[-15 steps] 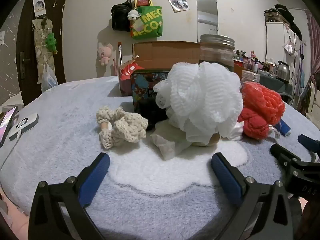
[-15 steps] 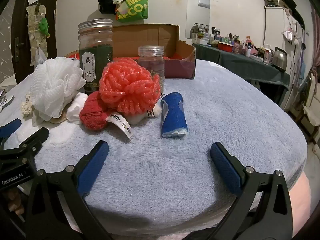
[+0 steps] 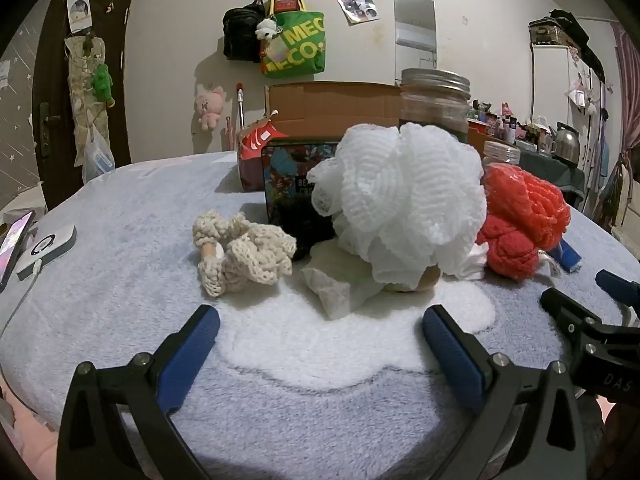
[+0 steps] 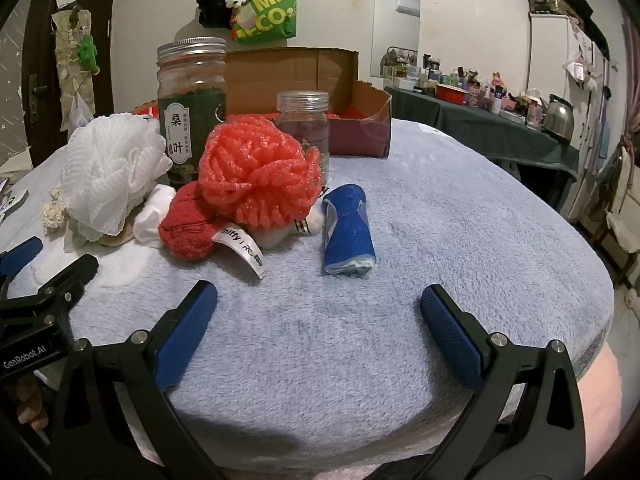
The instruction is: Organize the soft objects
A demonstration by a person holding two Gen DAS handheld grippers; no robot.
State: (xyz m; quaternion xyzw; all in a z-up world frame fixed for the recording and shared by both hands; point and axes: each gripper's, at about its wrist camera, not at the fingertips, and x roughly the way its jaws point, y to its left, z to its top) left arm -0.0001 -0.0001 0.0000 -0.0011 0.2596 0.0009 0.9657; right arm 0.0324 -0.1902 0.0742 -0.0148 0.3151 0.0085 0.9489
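Two grippers spread wide, nothing between jaws: left gripper (image 3: 320, 344), right gripper (image 4: 318, 320), both low over blue blanket (image 4: 460, 220). Only left view shows cream knitted piece (image 3: 244, 252) whole and patterned tin (image 3: 288, 184) behind white mesh puff (image 3: 404, 200). Only right view shows rolled blue cloth (image 4: 348, 232) whole, lying beside coral puff (image 4: 256, 168), long axis running away from camera.

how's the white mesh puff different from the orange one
The white mesh puff is pale with fine flat ruffles; the orange mesh puff is bright, its netting in thicker tubes. The white sits over a tissue, the orange on a red plush. Both are round, soft bath puffs.
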